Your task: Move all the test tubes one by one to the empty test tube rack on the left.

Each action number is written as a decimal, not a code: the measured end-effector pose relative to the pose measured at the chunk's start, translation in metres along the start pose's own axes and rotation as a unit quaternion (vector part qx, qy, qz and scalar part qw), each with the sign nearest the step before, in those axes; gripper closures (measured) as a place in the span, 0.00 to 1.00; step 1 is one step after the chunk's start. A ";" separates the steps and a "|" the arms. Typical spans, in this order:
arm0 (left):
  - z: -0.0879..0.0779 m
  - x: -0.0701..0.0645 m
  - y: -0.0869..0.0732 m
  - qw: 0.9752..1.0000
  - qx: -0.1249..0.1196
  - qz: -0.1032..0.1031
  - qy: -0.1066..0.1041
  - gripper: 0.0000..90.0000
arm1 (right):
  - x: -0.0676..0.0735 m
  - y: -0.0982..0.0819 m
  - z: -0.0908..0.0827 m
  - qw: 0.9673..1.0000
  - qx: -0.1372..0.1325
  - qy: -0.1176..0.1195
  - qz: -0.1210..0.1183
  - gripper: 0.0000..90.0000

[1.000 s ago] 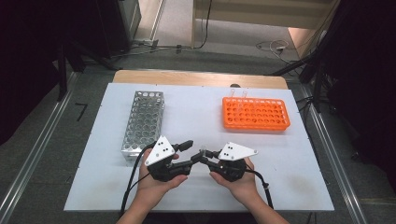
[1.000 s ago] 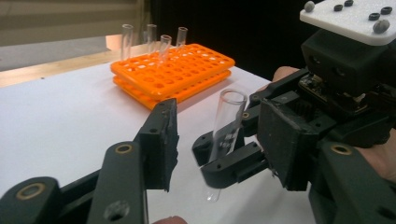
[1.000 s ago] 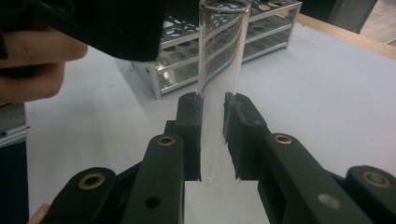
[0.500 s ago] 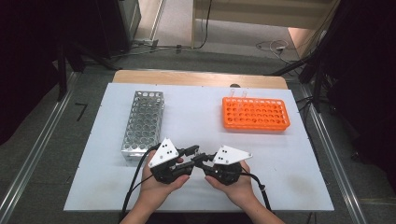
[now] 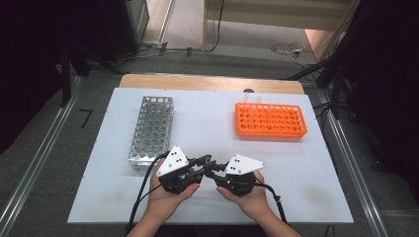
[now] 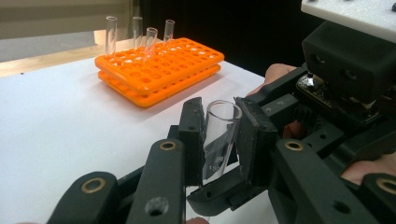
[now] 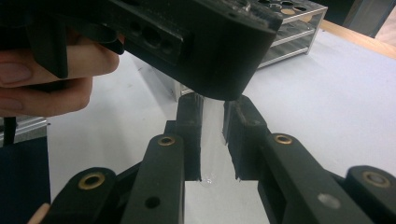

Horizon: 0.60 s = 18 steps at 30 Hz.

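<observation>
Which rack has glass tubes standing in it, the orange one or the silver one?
The orange rack. Clear test tubes stand along its far edge, while the metal rack beside the left gripper shows open holes.

An orange rack (image 5: 271,120) is seen at two o'clock and a silver metal rack (image 5: 151,132) at ten o'clock on the white table (image 5: 207,118). A clear glass tube (image 6: 218,140) is clamped by black grippers.

Each black two-jaw gripper, left (image 5: 206,162) and right (image 5: 211,171), has brass-ringed pivots, a white triangular top plate and a trailing black cable.
</observation>
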<state>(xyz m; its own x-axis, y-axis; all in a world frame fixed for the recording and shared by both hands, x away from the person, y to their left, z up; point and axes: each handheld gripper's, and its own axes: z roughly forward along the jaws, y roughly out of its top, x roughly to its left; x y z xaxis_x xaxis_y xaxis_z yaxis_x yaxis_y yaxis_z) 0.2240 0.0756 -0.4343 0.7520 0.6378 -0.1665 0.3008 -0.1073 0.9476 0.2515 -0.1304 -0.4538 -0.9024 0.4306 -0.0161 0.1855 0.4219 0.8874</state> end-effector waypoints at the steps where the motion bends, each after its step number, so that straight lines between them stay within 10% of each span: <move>1: 0.000 0.000 0.000 1.000 0.000 0.000 0.000 0.81 | 0.000 0.000 0.000 1.000 0.000 0.000 0.000 0.82; 15: -0.002 0.001 0.001 1.000 -0.001 0.004 0.011 0.84 | -0.001 0.000 0.000 1.000 -0.005 0.006 0.006 0.81; 18: -0.003 0.002 0.002 1.000 -0.004 0.003 0.015 0.84 | -0.002 0.000 -0.001 1.000 -0.014 0.014 0.009 0.63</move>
<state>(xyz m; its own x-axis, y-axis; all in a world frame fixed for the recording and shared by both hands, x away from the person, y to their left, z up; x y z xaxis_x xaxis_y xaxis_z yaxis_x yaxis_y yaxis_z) 0.2242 0.0792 -0.4317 0.7360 0.6594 -0.1532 0.2921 -0.1050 0.9506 0.2535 -0.1321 -0.4530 -0.9095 0.4155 0.0122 0.1909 0.3914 0.9002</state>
